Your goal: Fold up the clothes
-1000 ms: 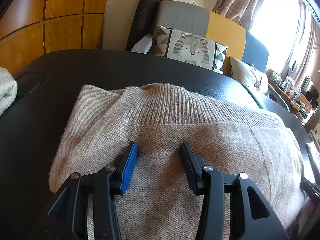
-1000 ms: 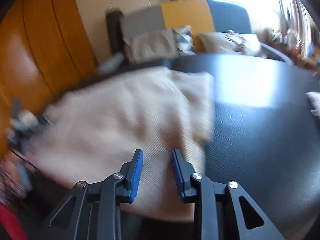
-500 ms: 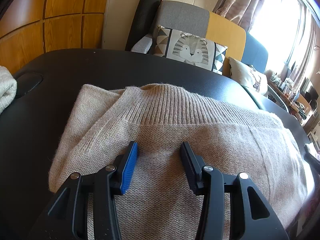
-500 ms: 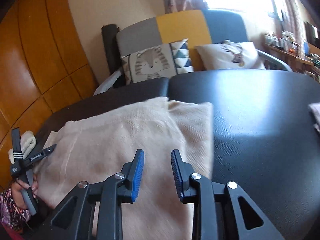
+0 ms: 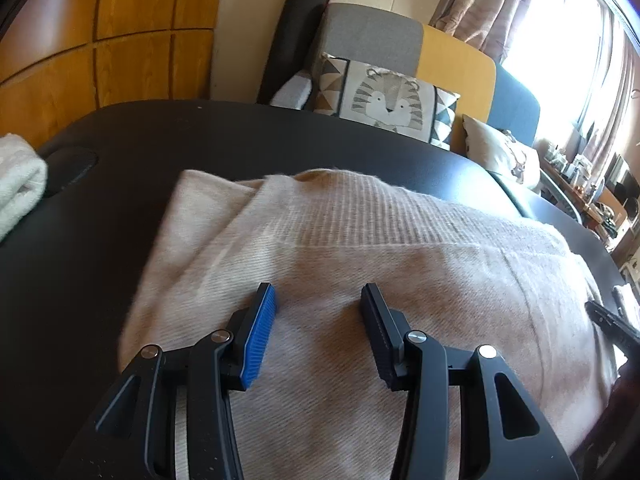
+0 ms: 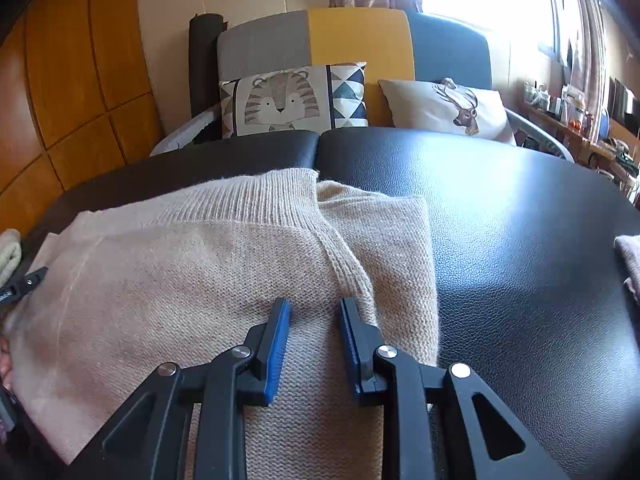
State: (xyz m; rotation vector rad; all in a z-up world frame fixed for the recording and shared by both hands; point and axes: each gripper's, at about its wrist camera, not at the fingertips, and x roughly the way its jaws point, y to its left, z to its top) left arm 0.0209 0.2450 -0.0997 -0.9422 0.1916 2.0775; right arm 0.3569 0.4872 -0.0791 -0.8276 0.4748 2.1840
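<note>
A beige knit sweater (image 5: 400,260) lies partly folded on the black padded table (image 5: 100,240), its ribbed band towards the far side. My left gripper (image 5: 318,292) hovers over the sweater's left part, open, with only flat fabric below the gap. My right gripper (image 6: 315,304) is over the right part of the sweater (image 6: 180,264), just left of a ribbed seam. Its jaws are closing, still a narrow gap apart, and no fabric is pinched between the pads.
A white knit item (image 5: 16,184) lies at the table's left end, and a pale garment (image 6: 630,256) at the right edge. Behind the table (image 6: 520,240) stands a sofa with a tiger cushion (image 6: 280,100). Wooden panels line the left wall.
The right gripper has moved sideways over the sweater's right part and now faces the sofa squarely. The left gripper has stayed where it was.
</note>
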